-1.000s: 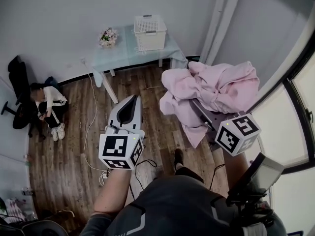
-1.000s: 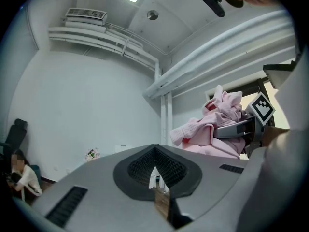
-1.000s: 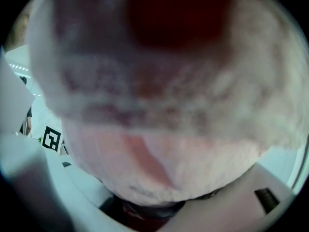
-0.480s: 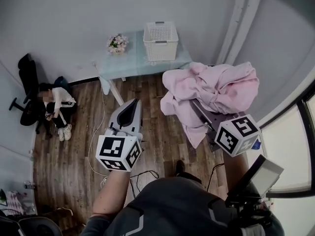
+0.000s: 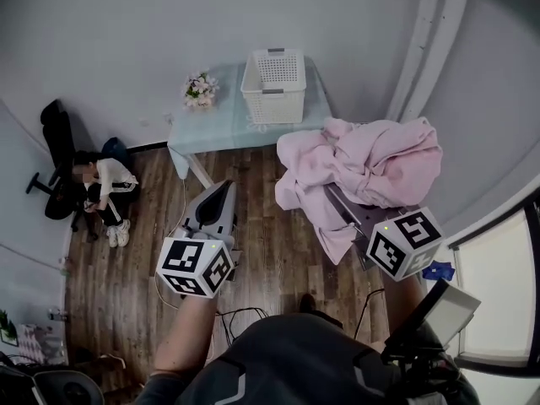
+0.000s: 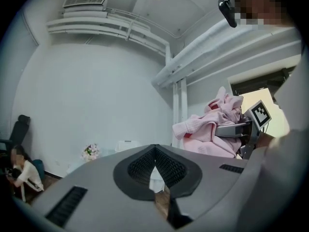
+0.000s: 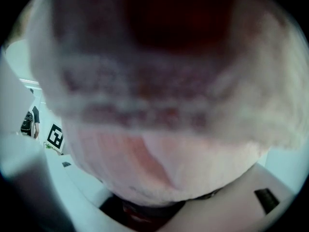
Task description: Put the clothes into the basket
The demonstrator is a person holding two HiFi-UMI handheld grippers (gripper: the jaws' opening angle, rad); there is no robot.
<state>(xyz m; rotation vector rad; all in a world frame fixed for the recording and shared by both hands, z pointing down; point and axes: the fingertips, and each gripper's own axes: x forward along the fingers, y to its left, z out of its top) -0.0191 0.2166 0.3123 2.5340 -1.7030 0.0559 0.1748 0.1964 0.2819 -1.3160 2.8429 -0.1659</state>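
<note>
While the right tongs (image 5: 346, 209) are clamped on a big bundle of pink clothes (image 5: 371, 163), held in the air well apart from the white basket (image 5: 272, 93) at the right end of the surface (image 5: 211, 129), loose folds hang below the grip. A fold could catch the surface's near edge or drape over the basket rim instead of dropping in. The left tongs (image 5: 223, 188) are together and empty, so nothing supports the sag.
</note>
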